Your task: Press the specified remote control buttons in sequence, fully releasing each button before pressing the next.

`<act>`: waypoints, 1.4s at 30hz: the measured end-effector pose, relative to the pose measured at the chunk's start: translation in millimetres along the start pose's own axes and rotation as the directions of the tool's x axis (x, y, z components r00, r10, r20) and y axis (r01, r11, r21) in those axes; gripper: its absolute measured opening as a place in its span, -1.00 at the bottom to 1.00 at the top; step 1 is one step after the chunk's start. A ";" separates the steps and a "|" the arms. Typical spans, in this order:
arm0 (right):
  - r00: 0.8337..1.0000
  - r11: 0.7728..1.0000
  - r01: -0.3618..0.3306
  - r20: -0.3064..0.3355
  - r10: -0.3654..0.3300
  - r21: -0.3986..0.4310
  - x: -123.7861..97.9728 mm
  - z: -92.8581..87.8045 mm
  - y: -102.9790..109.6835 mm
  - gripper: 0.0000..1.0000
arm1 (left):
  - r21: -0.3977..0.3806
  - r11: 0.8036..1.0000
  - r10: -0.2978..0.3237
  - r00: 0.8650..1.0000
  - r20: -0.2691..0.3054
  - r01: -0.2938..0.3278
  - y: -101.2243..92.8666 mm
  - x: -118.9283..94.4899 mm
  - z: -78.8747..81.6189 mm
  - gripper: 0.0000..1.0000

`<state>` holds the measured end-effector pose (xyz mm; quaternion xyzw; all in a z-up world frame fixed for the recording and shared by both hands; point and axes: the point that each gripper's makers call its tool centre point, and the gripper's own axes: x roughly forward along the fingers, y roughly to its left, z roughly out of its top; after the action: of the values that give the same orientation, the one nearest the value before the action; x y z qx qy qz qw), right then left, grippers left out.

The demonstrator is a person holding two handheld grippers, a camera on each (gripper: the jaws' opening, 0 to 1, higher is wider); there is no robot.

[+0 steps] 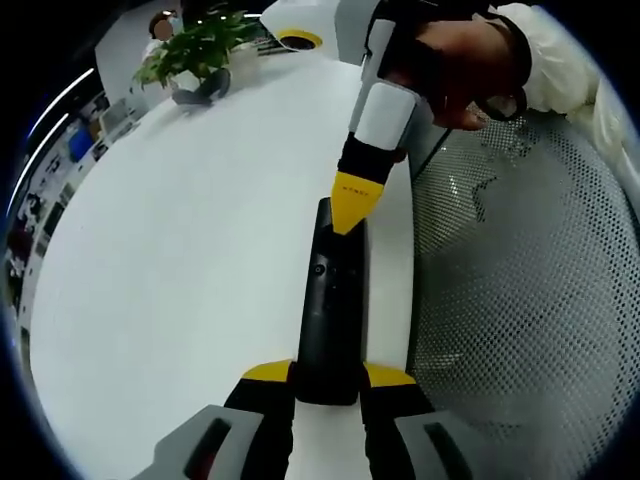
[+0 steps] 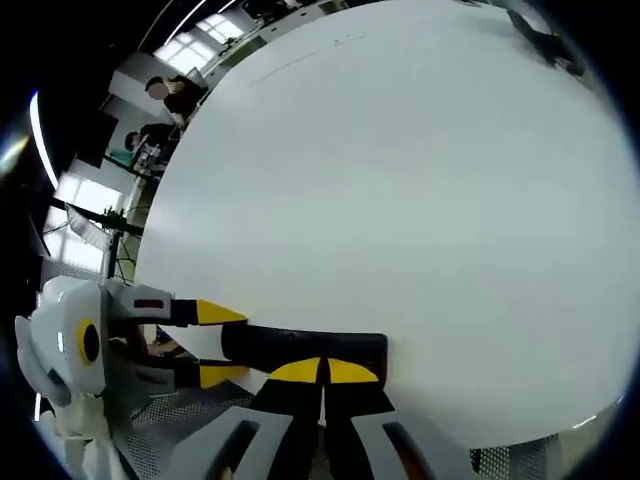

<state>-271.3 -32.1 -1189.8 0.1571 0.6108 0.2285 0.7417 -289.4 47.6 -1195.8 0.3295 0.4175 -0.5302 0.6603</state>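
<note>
Left hand-held gripper (image 1: 327, 385): jaws closed on the near end of the remote control (image 1: 330, 315), one yellow-tipped pad on each long side. Remote control: black, slim, lying flat on the white surface (image 1: 180, 280), close to the edge, long axis pointing away from the left camera. One small round button visible on the upper face; other buttons too dark to tell.

Right hand-held gripper (image 1: 352, 205): seen in the left gripper view entering from above, held by a person's hand (image 1: 455, 65). Yellow tips brought together with no gap, tip touching the top face of the remote control near its far end. Nothing gripped between the jaws. In the right gripper view, same tips (image 2: 322, 372) pressed together directly over the black body of the remote control (image 2: 300, 345), with the left hand-held gripper (image 2: 215, 342) clamped on its end at the left.

Beside the surface: a mesh chair back (image 1: 520, 300), white and perforated.

At the far end of the surface: a potted plant (image 1: 195, 50) with green leaves.
</note>
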 end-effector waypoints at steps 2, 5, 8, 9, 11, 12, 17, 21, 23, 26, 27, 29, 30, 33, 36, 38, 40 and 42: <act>1.000 1.000 -0.009 0.002 0.009 0.014 -0.4 -0.3 -0.1 -1.00 | 0.002 1.000 -0.001 1.000 -0.004 0.001 -0.2 -0.1 0.1 -0.50; 1.000 1.000 -0.010 0.014 0.010 0.009 -1.3 -1.6 1.7 -1.00 | 0.001 1.000 -0.005 1.000 -0.002 0.005 -0.2 -0.2 0.0 -0.50; 1.000 1.000 0.000 0.022 0.000 -0.005 -2.4 -1.5 3.4 -1.00 | 0.001 1.000 -0.004 1.000 0.000 0.004 -0.3 -0.2 0.0 -0.50; 1.000 1.000 0.003 0.020 -0.003 -0.006 -2.5 -1.2 3.4 -1.00 | -0.001 1.000 -0.004 1.000 0.000 0.004 -0.4 -0.3 -0.1 -0.50; 1.000 1.000 0.000 0.016 0.000 -0.018 -3.6 0.3 5.8 -1.00 | -0.002 1.000 -0.001 1.000 -0.002 0.001 -0.8 -0.3 -0.1 -0.50; 0.999 1.000 -0.005 0.032 0.006 -0.019 -6.0 4.0 8.2 -1.00 | -0.002 1.000 0.000 1.000 -0.002 0.000 -0.8 -0.3 0.0 -0.50; 0.999 0.999 0.007 0.047 -0.005 -0.044 -8.2 15.7 10.0 -1.00 | 0.000 1.000 -0.004 1.000 -0.002 0.004 -0.3 -0.3 0.3 -0.50; 1.000 0.999 0.007 0.030 -0.006 -0.051 -5.5 16.0 10.2 -1.00 | 0.004 1.000 -0.004 1.000 -0.009 0.004 0.0 -0.3 0.7 -0.50; 1.000 0.998 0.016 0.020 -0.015 -0.058 -2.5 15.2 9.4 -1.00 | 0.004 1.000 -0.004 1.000 -0.009 0.004 0.2 -0.4 0.8 -0.50; 0.999 0.996 0.036 0.002 -0.036 -0.087 -0.1 12.2 8.4 -1.00 | 0.003 1.000 -0.005 1.000 -0.008 0.005 0.3 -0.5 1.0 -0.50; 0.999 0.995 0.036 0.002 -0.036 -0.089 -0.2 12.4 8.4 -1.00 | 0.002 1.000 -0.005 1.000 -0.007 0.005 0.3 -0.5 1.0 -0.50; 0.999 0.995 0.033 0.001 -0.033 -0.089 0.0 12.4 8.8 -1.00 | 0.002 1.000 -0.005 1.000 -0.007 0.005 0.3 -0.5 1.0 -0.50; 1.000 0.996 0.031 0.000 -0.031 -0.087 0.3 12.5 9.1 -1.00 | 0.002 1.000 -0.005 1.000 -0.008 0.005 0.3 -0.6 1.0 -0.50; 1.000 0.996 0.024 -0.002 -0.025 -0.080 1.7 12.6 10.2 -1.00 | 0.004 1.000 -0.005 1.000 -0.011 0.005 0.3 -1.0 0.7 -0.50; 0.999 0.995 0.035 -0.017 -0.037 -0.096 4.0 8.4 9.8 -1.00 | 0.003 1.000 -0.005 1.000 -0.010 0.005 -0.2 -1.5 0.3 -0.50; 0.999 0.991 0.043 -0.011 -0.045 -0.128 4.4 8.9 11.2 -1.00 | 0.003 1.000 -0.004 1.000 -0.010 0.004 -0.4 -1.7 0.1 -0.50; 0.998 0.981 0.063 -0.011 -0.067 -0.183 6.2 9.4 11.3 -1.00 | 0.005 1.000 -0.004 1.000 -0.013 0.004 -0.8 -2.0 -0.2 -0.50; 0.997 0.982 0.068 -0.021 -0.073 -0.178 6.5 9.1 12.9 -1.00 | 0.005 1.000 -0.005 1.000 -0.015 0.005 -0.9 -2.1 -0.1 -0.50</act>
<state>-263.2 -17.3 -1186.8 0.0654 0.6034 0.2575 0.7519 -290.5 48.4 -1194.0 0.3342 0.4220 -0.5304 0.6549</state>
